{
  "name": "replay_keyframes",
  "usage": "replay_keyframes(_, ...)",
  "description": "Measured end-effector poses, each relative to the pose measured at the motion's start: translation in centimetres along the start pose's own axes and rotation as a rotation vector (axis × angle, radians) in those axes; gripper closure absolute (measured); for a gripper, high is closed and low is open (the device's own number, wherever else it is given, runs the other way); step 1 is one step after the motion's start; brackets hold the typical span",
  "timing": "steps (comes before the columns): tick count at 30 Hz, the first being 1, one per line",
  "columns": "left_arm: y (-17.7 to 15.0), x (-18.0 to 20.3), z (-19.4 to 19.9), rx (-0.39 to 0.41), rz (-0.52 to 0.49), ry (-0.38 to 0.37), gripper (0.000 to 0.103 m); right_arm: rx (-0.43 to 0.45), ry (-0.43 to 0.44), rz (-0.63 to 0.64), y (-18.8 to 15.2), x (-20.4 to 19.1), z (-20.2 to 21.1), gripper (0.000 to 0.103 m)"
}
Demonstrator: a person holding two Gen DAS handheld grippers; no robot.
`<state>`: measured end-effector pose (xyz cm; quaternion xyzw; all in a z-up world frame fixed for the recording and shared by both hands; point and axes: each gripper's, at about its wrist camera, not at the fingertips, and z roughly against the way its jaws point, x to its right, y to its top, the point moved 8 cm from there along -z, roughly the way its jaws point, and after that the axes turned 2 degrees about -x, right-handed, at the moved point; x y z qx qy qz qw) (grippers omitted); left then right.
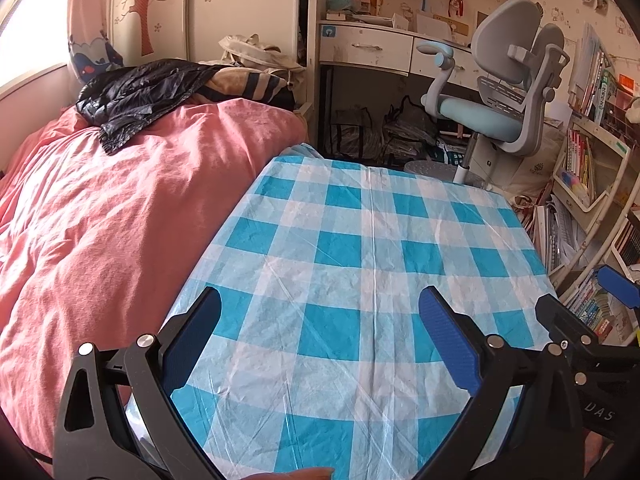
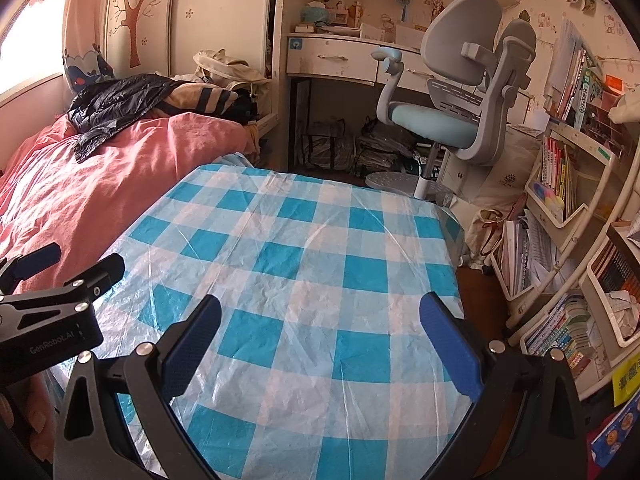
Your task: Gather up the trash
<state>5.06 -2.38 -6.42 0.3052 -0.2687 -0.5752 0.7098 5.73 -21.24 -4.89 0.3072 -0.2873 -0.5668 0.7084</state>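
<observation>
Nearest, the left tool (image 1: 320,328) and the right tool (image 2: 320,332) hang side by side above the blue-and-white checked cloth (image 1: 360,280) that covers the desk, each with its blue-padded fingers (image 2: 452,344) spread wide apart and nothing between them. No trash shows on the cloth in either view. To the left lies a bed with a pink blanket (image 1: 100,220), a dark jacket (image 1: 136,96) thrown over its far end. Beyond the desk stands a grey and blue chair (image 2: 460,92) before the drawers (image 1: 366,46).

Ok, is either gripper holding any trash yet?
No, the left gripper and right gripper both stand open and empty above the checked tablecloth.
</observation>
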Motion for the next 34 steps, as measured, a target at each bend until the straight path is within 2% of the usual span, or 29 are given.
replay_keyframes(13,0.1,-0.2,-1.4,-0.022,0.024,-0.023,0.007,-0.026,0.015,-0.006,0.0,0.2,-1.0,0.008)
replay_keyframes(17,0.6,-0.6,-1.2,0.039,0.049,-0.02,0.007,-0.047,0.035,-0.022,-0.2,0.3,-1.7,0.008)
replay_keyframes(22,1.1,-0.2,-0.8,0.091,-0.012,0.015,0.007,-0.098,0.039,-0.042,-0.8,0.8,-3.3,0.008)
replay_keyframes(26,1.0,0.1,-1.7,0.041,-0.043,-0.011,0.007,-0.131,0.032,-0.053,-1.2,1.1,-4.4,0.008)
replay_keyframes(29,0.5,0.7,-3.1,-0.042,-0.092,-0.016,0.007,-0.156,0.011,-0.046,-1.6,1.6,-5.4,0.008)
replay_keyframes(34,0.4,0.4,-3.6,-0.06,-0.086,-0.022,0.007,-0.236,-0.005,-0.049,-2.9,2.9,-7.9,0.008)
